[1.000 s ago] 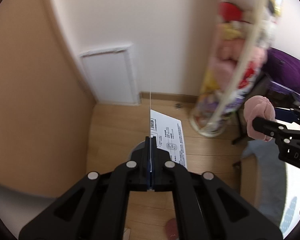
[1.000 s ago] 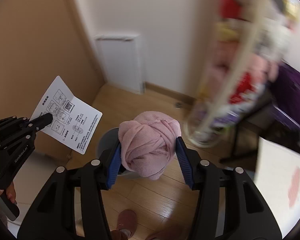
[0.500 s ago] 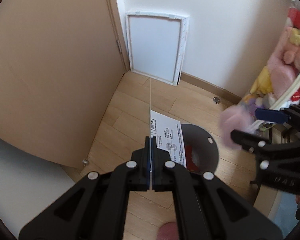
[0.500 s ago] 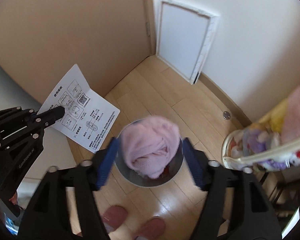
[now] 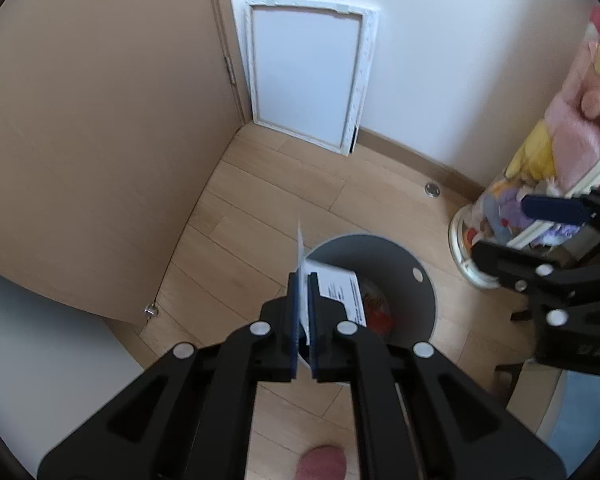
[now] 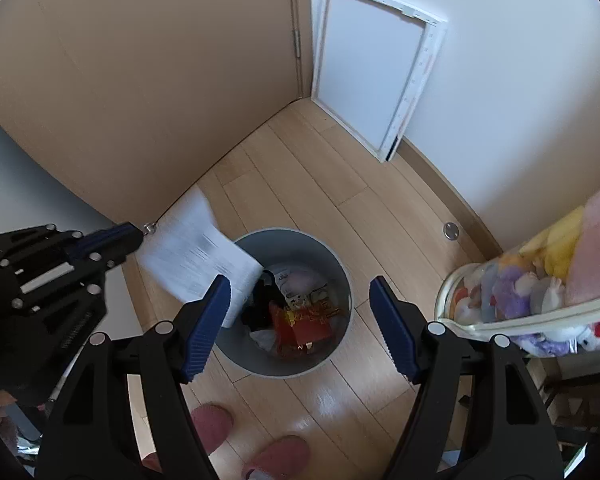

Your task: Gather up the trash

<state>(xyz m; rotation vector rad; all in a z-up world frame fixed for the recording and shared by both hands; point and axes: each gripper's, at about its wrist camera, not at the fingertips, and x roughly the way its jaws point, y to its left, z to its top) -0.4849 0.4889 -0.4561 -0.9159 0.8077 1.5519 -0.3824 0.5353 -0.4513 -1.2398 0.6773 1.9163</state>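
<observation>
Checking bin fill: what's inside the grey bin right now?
Inside the grey bin: red-and-yellow wrappers, white printed packaging, something dark. The white paper sheet overhangs its left rim, hiding that side; bottom not visible.

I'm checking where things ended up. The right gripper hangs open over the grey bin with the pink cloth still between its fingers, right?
Not quite. The right gripper does hang open over the grey bin, but nothing is between its fingers. The right wrist view shows only the bin's contents in that gap; a pale pink shape lies among them, too unclear to identify.
</observation>
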